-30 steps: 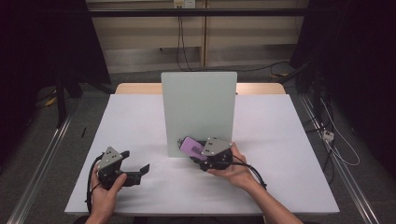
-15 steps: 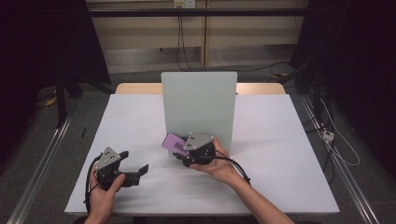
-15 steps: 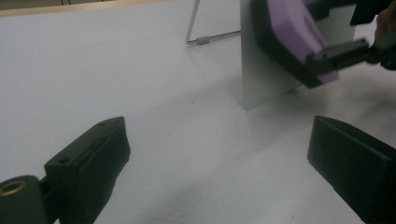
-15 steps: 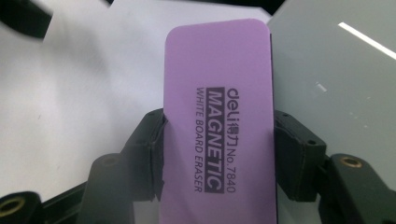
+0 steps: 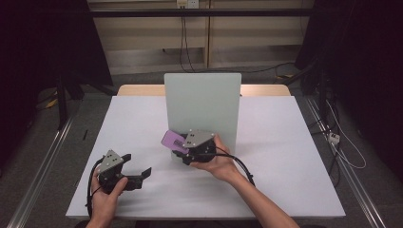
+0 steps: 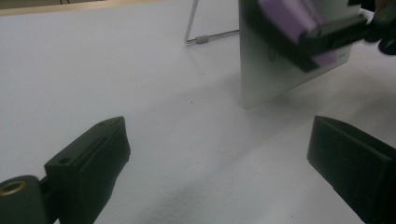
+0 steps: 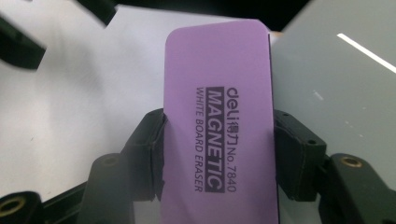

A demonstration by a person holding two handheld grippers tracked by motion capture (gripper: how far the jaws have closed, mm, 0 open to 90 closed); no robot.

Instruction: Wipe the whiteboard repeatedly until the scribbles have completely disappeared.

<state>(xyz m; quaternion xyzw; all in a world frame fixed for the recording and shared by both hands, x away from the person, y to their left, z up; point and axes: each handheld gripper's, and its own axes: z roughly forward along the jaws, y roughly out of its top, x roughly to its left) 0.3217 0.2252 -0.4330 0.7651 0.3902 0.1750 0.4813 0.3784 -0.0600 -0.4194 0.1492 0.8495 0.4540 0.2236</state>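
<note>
1. One purple whiteboard eraser (image 7: 217,121): a flat oblong with rounded corners and a smooth matte face, printed in dark letters "MAGNETIC WHITE BOARD ERASER"
2. It sits just in front of the whiteboard's lower left part, raised off the table, clamped across its width between the black jaws of the right gripper (image 5: 183,149)
3. One whiteboard (image 5: 202,102): a pale, glossy, square panel standing upright on a thin wire stand
4. One white table (image 5: 294,156), matte and rectangular, carries the whiteboard
5. The left gripper (image 5: 142,172), well to the left of the whiteboard, has blocky black jaws spread wide with nothing between them
</note>
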